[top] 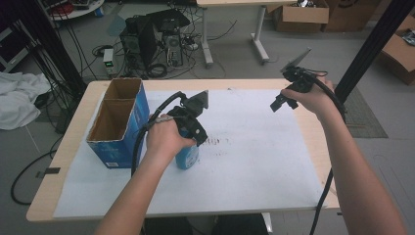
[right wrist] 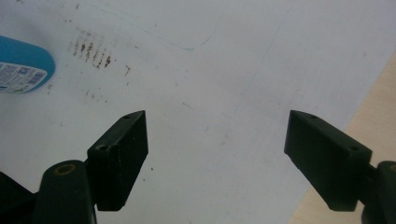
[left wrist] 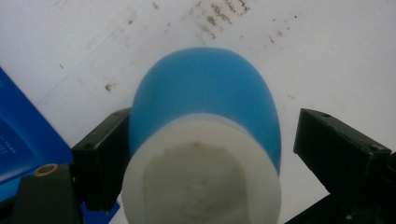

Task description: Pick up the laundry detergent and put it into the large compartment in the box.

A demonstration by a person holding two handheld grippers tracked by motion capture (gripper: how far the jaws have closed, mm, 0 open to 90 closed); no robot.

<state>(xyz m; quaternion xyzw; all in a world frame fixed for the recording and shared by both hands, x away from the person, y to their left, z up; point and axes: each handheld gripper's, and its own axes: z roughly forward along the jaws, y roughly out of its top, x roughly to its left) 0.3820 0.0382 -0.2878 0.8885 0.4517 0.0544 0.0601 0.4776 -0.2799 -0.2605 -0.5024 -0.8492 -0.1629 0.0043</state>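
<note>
A blue bottle (top: 187,157) with a white cap stands upright on the white paper sheet (top: 254,156), just right of a blue box. My left gripper (top: 192,139) comes down over it. In the left gripper view the blue bottle (left wrist: 205,93) sits between the jaws of my left gripper (left wrist: 205,144). The left jaw touches its side, while a narrow gap separates the right jaw from it, so the gripper is open. My right gripper (top: 280,103) hovers open over the far right of the sheet. The right gripper view shows nothing between the jaws of my right gripper (right wrist: 215,140), and the blue bottle (right wrist: 23,65) lies at the left edge.
An open-topped blue cardboard box (top: 140,115) with two compartments stands at the table's left. Brown smudges (top: 218,143) mark the paper near the bottle. The wooden table edge (right wrist: 373,98) runs right of the sheet. A black frame post (top: 372,44) rises at the far right.
</note>
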